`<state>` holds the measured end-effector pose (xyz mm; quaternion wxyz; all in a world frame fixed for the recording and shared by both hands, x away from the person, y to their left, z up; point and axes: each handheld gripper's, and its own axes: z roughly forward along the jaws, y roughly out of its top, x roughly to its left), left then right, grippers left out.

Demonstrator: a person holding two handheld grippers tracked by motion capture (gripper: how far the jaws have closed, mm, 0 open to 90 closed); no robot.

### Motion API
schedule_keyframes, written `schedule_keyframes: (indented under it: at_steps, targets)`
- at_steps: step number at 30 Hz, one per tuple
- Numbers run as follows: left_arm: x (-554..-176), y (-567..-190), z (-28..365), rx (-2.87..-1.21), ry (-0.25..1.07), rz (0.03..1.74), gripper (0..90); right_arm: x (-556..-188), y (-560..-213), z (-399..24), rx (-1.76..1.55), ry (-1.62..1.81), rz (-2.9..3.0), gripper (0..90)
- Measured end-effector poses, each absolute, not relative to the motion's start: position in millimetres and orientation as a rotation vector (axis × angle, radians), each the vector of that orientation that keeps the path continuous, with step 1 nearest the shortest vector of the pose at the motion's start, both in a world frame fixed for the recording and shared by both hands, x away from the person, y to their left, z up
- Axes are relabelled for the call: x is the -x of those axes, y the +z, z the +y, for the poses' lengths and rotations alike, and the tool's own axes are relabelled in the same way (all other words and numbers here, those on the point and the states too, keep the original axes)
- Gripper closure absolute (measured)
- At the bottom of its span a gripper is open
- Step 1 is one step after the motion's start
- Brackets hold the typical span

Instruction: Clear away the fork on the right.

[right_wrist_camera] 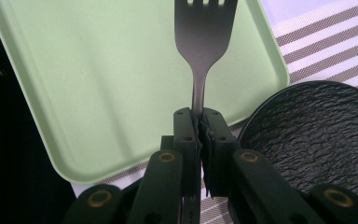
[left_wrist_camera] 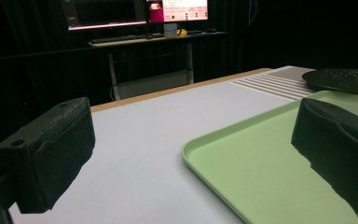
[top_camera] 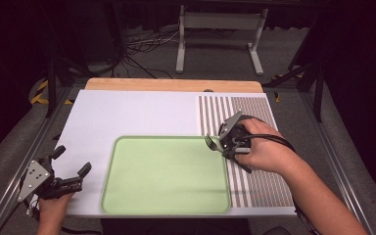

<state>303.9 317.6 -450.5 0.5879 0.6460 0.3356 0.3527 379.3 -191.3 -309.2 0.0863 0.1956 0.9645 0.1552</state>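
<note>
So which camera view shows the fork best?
The right gripper view: the fork stands large and sharp above the green tray, its handle pinched by the jaws. In the high view it is tiny.

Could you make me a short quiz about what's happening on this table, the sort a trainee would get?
1. What does the right gripper hold between its jaws?
2. True or false: the left gripper is clamped on the rim of the green tray.
3. In the right gripper view, which thing lies beside the tray, over the striped mat? A) a glass B) a black plate C) a spoon

Key
1. A fork, gripped by its handle, tines pointing out over the tray.
2. False: its jaws stand open with nothing between them, left of the tray.
3. B, the black plate.
</note>
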Motion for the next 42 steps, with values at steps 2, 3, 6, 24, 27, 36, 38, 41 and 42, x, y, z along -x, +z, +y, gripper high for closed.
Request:
schedule_keyframes:
  at_steps: [2,3,6,24,27,36,38,41,42]
  targets:
    - [-304,-451,318,-1.506,0.821,0.78,0.1,-379,-309,-188,-0.64,0.487,2.866,85.1]
    - [-304,-451,318,-1.506,0.821,0.78,0.1,-379,-309,-188,-0.64,0.487,2.866,85.1]
    - [-304,-451,318,-1.507,0.82,0.78,0.1,-379,-307,-184,-0.706,0.512,2.837,85.1]
    - [-304,-450,318,-1.506,0.819,0.78,0.1,-379,-313,-162,-1.065,0.573,2.768,85.1]
    - [-304,-450,318,-1.51,0.816,0.78,0.1,-379,-314,-160,-1.107,0.578,2.739,85.1]
    - [-304,-450,317,-1.509,0.818,0.78,0.1,-381,-323,-153,-1.227,0.563,2.709,85.1]
    - [-304,-450,318,-1.51,0.817,0.78,0.1,-382,-327,-151,-1.22,0.572,2.729,85.0]
    - [-304,-450,317,-1.507,0.82,0.78,0.1,-381,-333,-148,-1.218,0.562,2.723,85.0]
    - [-304,-450,317,-1.507,0.821,0.78,0.1,-381,-333,-148,-1.218,0.562,2.723,85.0]
